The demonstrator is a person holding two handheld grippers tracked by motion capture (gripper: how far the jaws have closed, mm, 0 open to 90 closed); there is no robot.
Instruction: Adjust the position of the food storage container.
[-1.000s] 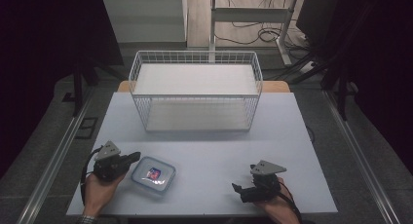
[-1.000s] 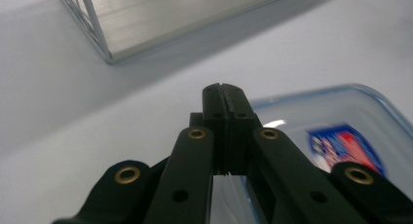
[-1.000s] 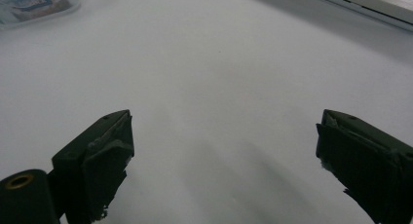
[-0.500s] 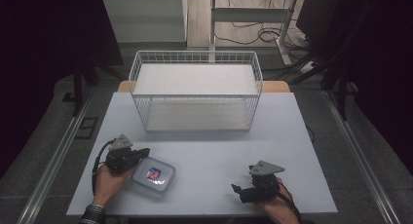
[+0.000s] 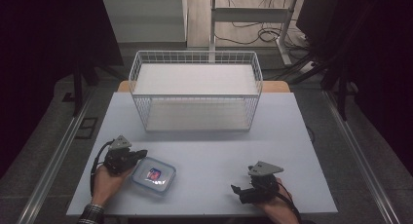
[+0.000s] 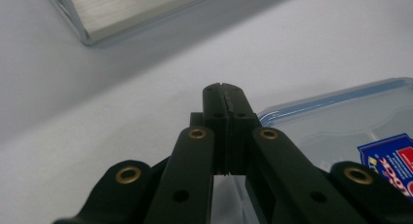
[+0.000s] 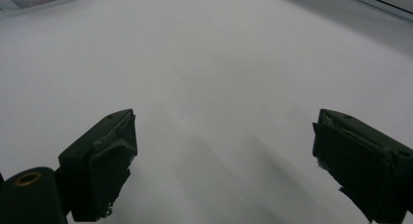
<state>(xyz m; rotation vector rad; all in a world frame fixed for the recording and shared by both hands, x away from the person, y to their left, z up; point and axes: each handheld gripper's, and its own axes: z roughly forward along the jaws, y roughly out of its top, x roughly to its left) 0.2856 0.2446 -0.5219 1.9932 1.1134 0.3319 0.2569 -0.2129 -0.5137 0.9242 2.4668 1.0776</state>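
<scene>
A clear plastic container (image 5: 153,175) with a blue-rimmed lid and a red and blue label lies flat on the white table near its front left. My left gripper (image 5: 141,154) rests just left of it, tips at the container's near-left corner. In the left gripper view its jaws are pressed together with nothing between them (image 6: 225,93), and the lid (image 6: 341,121) lies to their right. My right gripper (image 5: 235,191) sits on the table at the front right, jaws wide apart over bare table (image 7: 224,151).
A white wire basket (image 5: 196,90) stands at the back middle of the table (image 5: 219,151). The table's metal edge rails run along both sides. Its corner shows in the left gripper view (image 6: 97,14).
My left gripper has moved a little toward the table's back and right, closing in on the container's left corner. The right gripper has stayed put.
</scene>
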